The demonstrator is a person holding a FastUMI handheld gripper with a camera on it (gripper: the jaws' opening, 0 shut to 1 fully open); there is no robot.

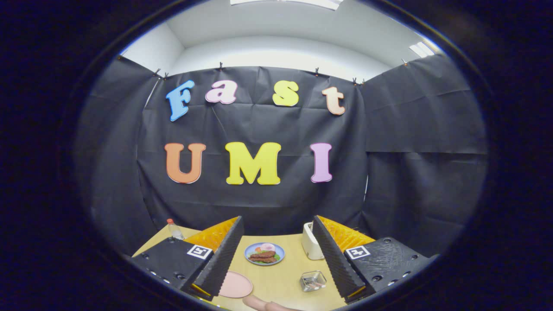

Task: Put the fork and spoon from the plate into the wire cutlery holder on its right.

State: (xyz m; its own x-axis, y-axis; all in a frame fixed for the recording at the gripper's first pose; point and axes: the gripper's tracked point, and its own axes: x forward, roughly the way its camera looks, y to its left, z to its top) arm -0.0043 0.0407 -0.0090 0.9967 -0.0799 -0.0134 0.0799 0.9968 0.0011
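My gripper (277, 218) is held high above the wooden table (281, 272), open, with nothing between its fingers. Below the gap, beside the left finger (222, 259), lies a pink plate (236, 285), partly hidden by that finger. I cannot make out a fork or spoon on its visible part. To the plate's right, close to the right finger (335, 259), stands a small see-through holder (313, 280) with something pale inside. It is too small to tell whether it is made of wire.
A blue plate with toy food (264, 253) sits beyond the pink plate. A white box-like appliance (311, 246) stands at the back right and a small bottle (175, 229) at the back left. A pale pink rounded thing (263, 305) lies at the near edge.
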